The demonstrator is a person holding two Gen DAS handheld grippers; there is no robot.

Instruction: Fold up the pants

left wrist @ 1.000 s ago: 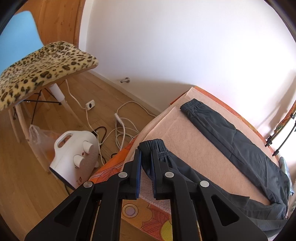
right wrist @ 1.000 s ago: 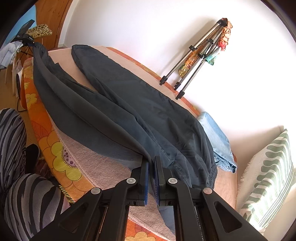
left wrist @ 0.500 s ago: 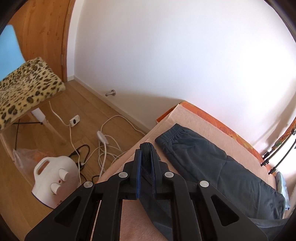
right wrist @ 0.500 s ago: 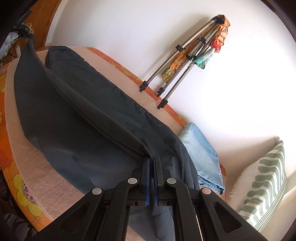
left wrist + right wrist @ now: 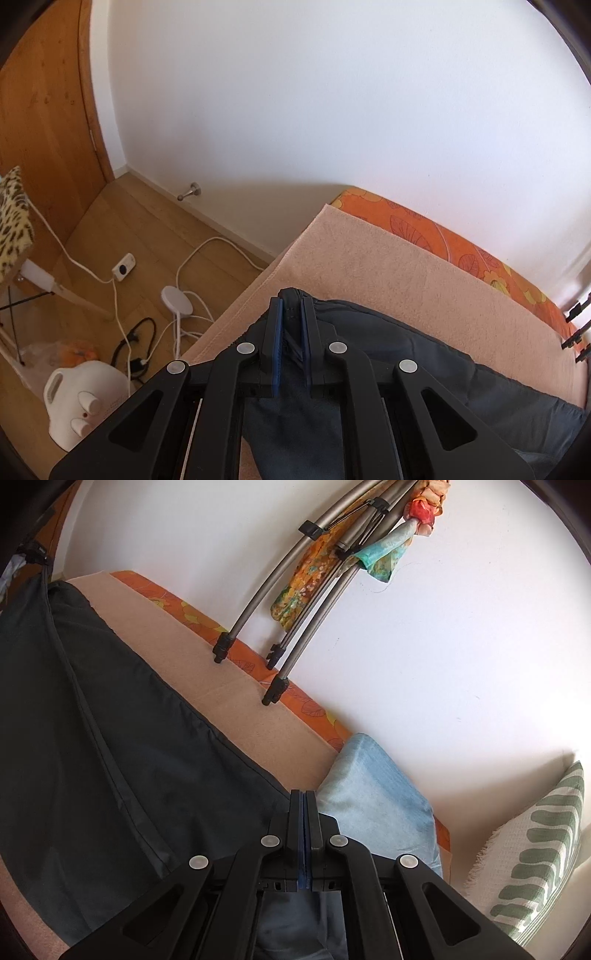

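The dark grey pants (image 5: 110, 738) lie lengthwise on the pink blanket (image 5: 406, 266) over the bed. My left gripper (image 5: 291, 314) is shut on the elastic cuff end of the upper pant leg (image 5: 369, 350), low over the blanket near the bed's foot. My right gripper (image 5: 303, 805) is shut on the pants' waist edge, beside the folded light blue jeans (image 5: 373, 805). The upper leg lies over the lower one; a seam (image 5: 92, 738) runs along it.
A tripod (image 5: 280, 602) leans on the wall behind the bed. A green-striped pillow (image 5: 539, 856) lies at the right. On the wooden floor left of the bed are a white heater (image 5: 81, 398), cables (image 5: 177, 295) and a leopard-print chair (image 5: 13, 221).
Both grippers carried the near pant leg away from me across the bed and lowered it onto the far leg. The pants now lie doubled lengthwise.
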